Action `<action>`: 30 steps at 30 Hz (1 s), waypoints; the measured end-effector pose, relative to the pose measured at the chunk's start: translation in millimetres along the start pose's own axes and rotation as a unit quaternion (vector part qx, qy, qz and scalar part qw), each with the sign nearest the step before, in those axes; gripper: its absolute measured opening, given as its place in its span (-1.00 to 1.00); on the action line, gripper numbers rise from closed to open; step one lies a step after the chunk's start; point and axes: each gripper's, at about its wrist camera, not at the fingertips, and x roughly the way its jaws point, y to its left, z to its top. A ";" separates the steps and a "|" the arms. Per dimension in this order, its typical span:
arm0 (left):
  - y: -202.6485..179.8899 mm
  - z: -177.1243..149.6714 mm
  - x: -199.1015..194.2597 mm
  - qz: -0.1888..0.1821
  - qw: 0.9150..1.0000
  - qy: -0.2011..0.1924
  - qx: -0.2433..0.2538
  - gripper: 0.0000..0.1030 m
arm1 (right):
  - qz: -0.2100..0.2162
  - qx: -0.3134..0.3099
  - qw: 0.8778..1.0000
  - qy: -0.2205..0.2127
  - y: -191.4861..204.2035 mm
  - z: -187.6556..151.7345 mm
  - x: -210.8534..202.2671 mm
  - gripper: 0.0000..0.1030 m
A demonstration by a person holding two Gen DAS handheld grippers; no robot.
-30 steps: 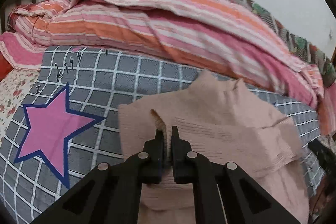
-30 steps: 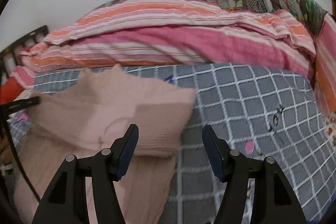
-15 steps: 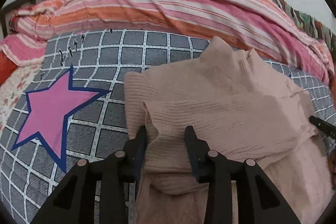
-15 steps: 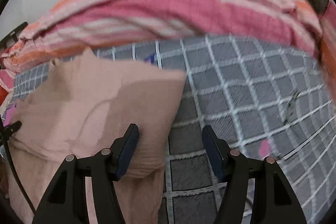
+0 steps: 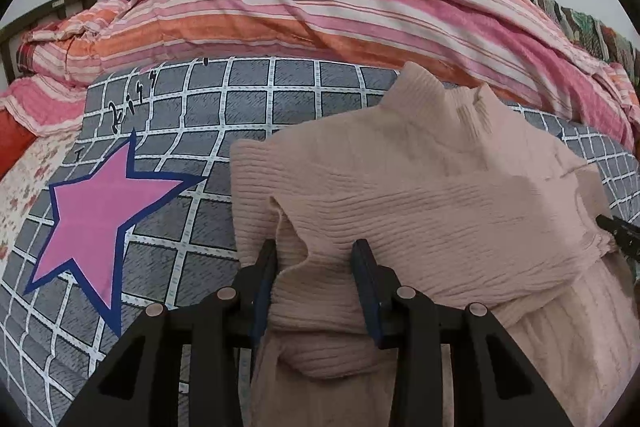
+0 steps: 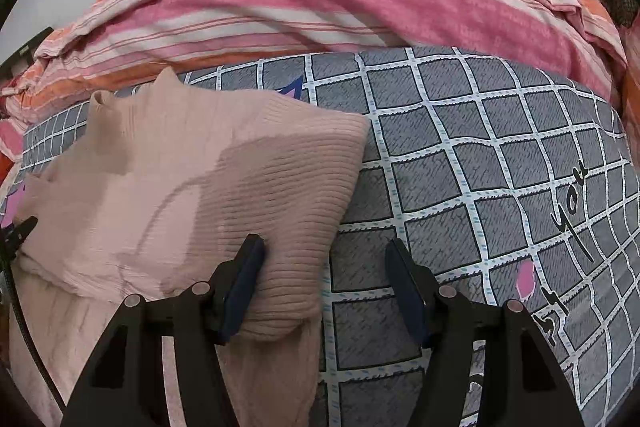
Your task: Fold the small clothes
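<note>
A pale pink ribbed knit sweater (image 5: 420,187) lies on the bed with its collar pointing away and both sleeves folded across its chest. My left gripper (image 5: 314,259) hovers low over the sweater's left side. Its jaws stand apart with a loose ridge of the folded sleeve between them. In the right wrist view the same sweater (image 6: 180,167) fills the left half. My right gripper (image 6: 324,251) is open over its right edge, with the left finger (image 6: 244,275) resting on the folded sleeve and the right finger over bare sheet.
The grey checked bedsheet (image 6: 480,147) spreads to the right, with a pink star (image 5: 100,211) printed on its left. A bunched pink and orange striped quilt (image 5: 320,7) runs along the back. A dark headboard (image 5: 60,7) shows at far left.
My left gripper was shut on a fold of the sweater and has opened, leaving the fold lying down. Both grippers have sunk closer to the sweater.
</note>
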 end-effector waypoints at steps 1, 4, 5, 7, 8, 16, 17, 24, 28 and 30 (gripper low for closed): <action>1.3 -0.1 0.0 -0.003 1.000 0.000 -0.003 -0.30 | -0.001 0.000 1.000 -0.001 -0.4 -0.3 -0.2 0.19; 0.8 -0.6 0.4 -0.002 1.000 -0.001 -0.003 -0.29 | 0.000 -0.001 1.000 -0.002 -0.1 0.1 1.5 0.19; 0.4 -0.5 0.3 -0.001 1.000 -0.001 -0.002 -0.29 | -0.002 -0.004 1.000 -0.003 0.7 0.0 1.2 0.19; 0.8 -0.7 0.3 -0.001 1.000 -0.002 -0.002 -0.29 | -0.009 -0.011 1.000 -0.006 2.9 -2.0 -0.9 0.19; 1.0 -0.9 0.3 -0.002 1.000 -0.002 -0.003 -0.29 | -0.013 -0.015 1.000 -0.007 4.1 -2.4 -1.6 0.18; 0.6 -0.9 0.0 -0.001 1.000 -0.004 -0.003 -0.27 | -0.019 -0.019 1.000 -0.014 7.6 -2.0 -2.0 0.19; 0.4 -0.9 0.0 -0.001 1.000 -0.004 -0.003 -0.27 | -0.021 -0.020 0.999 -0.014 8.4 -1.8 -2.1 0.19; -0.4 -0.9 -0.2 -0.001 1.000 -0.004 -0.003 -0.26 | -0.021 -0.018 0.999 -0.017 8.7 -1.2 -3.7 0.19; -1.0 -0.8 -0.4 -0.002 1.000 -0.005 -0.003 -0.23 | -0.021 -0.015 0.999 -0.021 7.9 -1.5 -6.0 0.19; -0.4 -0.9 -0.5 -0.004 1.000 -0.005 -0.004 -0.22 | -0.017 -0.010 1.000 -0.024 6.2 -2.1 -7.5 0.19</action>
